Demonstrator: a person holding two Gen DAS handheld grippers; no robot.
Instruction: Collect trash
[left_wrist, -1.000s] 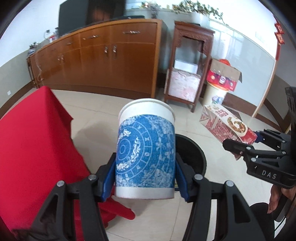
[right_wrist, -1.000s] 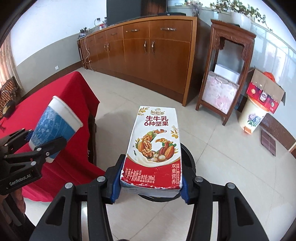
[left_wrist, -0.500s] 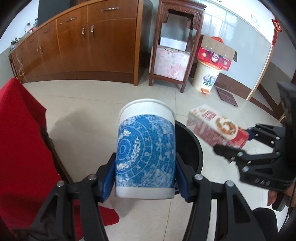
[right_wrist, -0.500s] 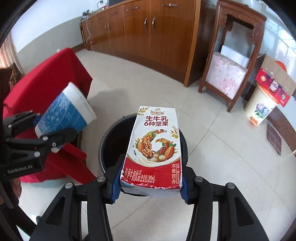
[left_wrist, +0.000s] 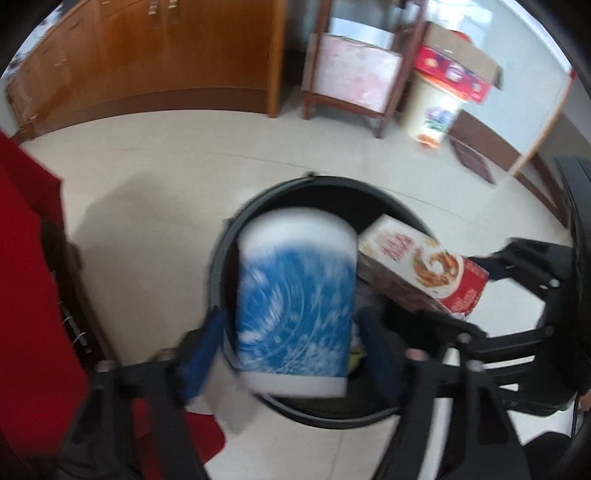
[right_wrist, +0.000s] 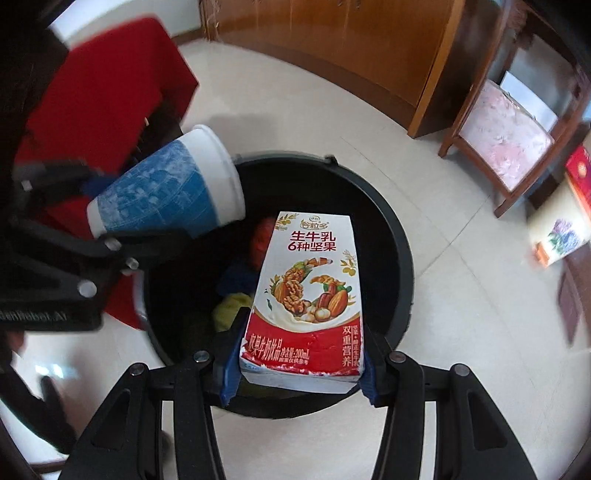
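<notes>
My left gripper (left_wrist: 291, 347) is shut on a blue-and-white paper cup (left_wrist: 295, 299) and holds it tilted over the left rim of a black round trash bin (left_wrist: 221, 258). The cup (right_wrist: 166, 192) also shows in the right wrist view, mouth toward the bin. My right gripper (right_wrist: 299, 373) is shut on a red-and-white milk carton (right_wrist: 306, 295) held over the open bin (right_wrist: 402, 258). The carton (left_wrist: 421, 262) also shows in the left wrist view. Several pieces of trash (right_wrist: 232, 306) lie inside the bin.
A red-covered table (right_wrist: 107, 88) stands left of the bin. Wooden cabinets (left_wrist: 155, 55), a wooden stand (right_wrist: 506, 129) with a pink cushion, a white pail (left_wrist: 432, 114) and a cardboard box (left_wrist: 454, 66) stand along the far wall on the tiled floor.
Both grippers have tipped downward and moved over the bin, bringing the cup and the carton above its opening. The cup is blurred with motion.
</notes>
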